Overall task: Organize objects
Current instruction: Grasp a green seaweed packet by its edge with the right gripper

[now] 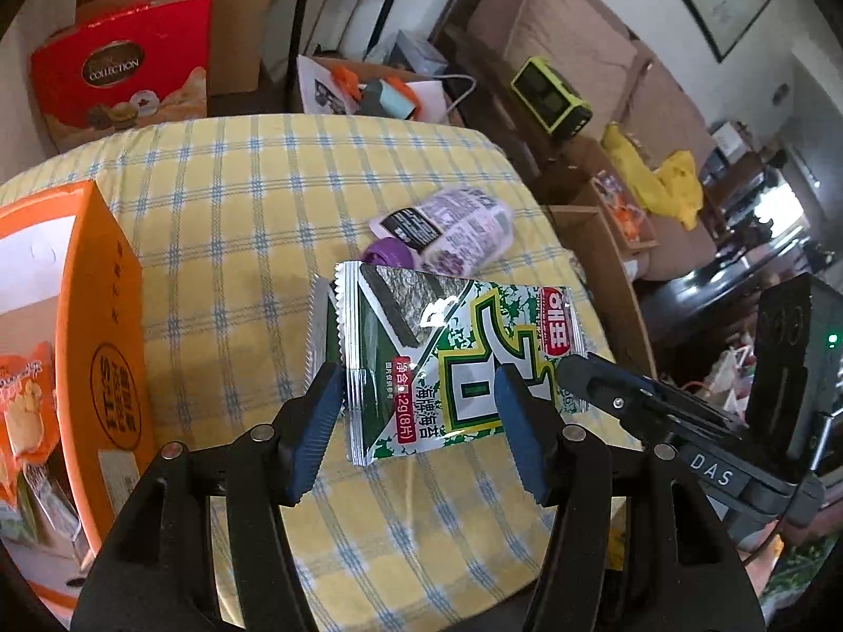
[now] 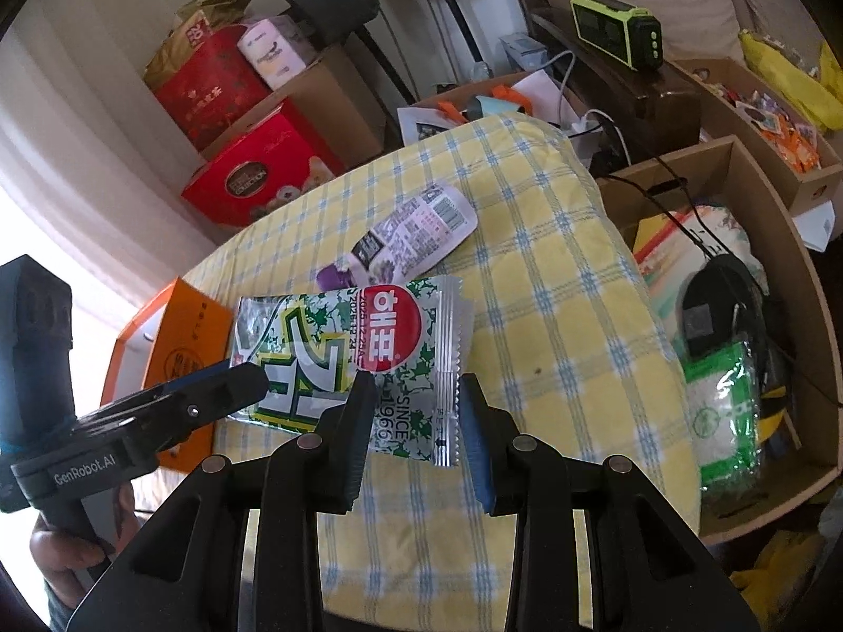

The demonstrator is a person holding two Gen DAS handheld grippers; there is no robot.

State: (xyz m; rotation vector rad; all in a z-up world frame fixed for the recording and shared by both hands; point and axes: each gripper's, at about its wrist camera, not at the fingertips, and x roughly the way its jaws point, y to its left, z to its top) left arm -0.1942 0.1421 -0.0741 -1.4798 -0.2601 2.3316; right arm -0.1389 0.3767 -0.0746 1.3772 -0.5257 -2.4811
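I've got the seaweed packet [image 1: 453,363] clamped by both grippers, left gripper [image 1: 416,405] and right gripper [image 2: 416,411] (one per end), lifted beside the orange box [image 1: 100,326] for dropping in.

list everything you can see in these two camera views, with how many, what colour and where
seaweed snack packet: one, green, white and silver with a red logo, lifted over the cushion, gripped at both ends
drink pouch: one, pale purple with purple cap, lying on the cushion behind the packet
cushion: one, yellow with blue checks, under everything
orange box: one, open, at the cushion's left edge
red gift box: one, behind the cushion
green radio: one, lime and black, on the dark shelf at the back
cardboard boxes: two, brown, right of the cushion
left gripper: black with blue pads, clamped on the packet
right gripper: same, clamped on the packet's sealed edge
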